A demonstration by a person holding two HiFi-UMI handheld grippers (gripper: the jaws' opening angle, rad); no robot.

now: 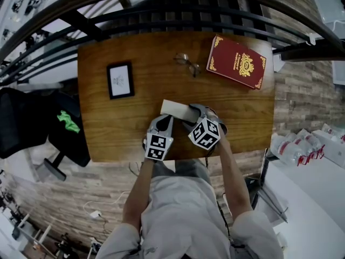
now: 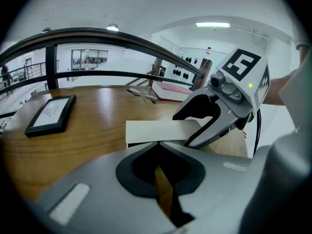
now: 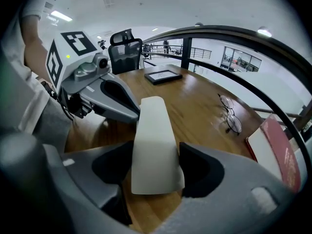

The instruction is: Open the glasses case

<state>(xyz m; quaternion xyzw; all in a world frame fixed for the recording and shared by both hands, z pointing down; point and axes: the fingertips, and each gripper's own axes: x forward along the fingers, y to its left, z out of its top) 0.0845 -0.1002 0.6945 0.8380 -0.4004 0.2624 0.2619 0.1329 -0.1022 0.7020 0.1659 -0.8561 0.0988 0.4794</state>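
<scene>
A white glasses case [image 1: 173, 108] lies closed on the wooden table [image 1: 108, 128], near its front edge. My right gripper [image 1: 193, 112] is shut on the case's right end; in the right gripper view the case [image 3: 153, 140] fills the space between the two jaws. My left gripper [image 1: 166, 118] comes from the near side. Its jaws are closed together, their tips at the case's near long edge [image 2: 156, 130]. In the left gripper view the right gripper [image 2: 195, 130] clamps the case's far end.
Folded glasses [image 1: 187, 63] and a red book [image 1: 237, 62] lie at the table's far right. A black picture frame [image 1: 120, 80] lies at the left. A dark railing [image 1: 161, 15] runs behind the table, and a black office chair [image 1: 32, 123] stands to the left.
</scene>
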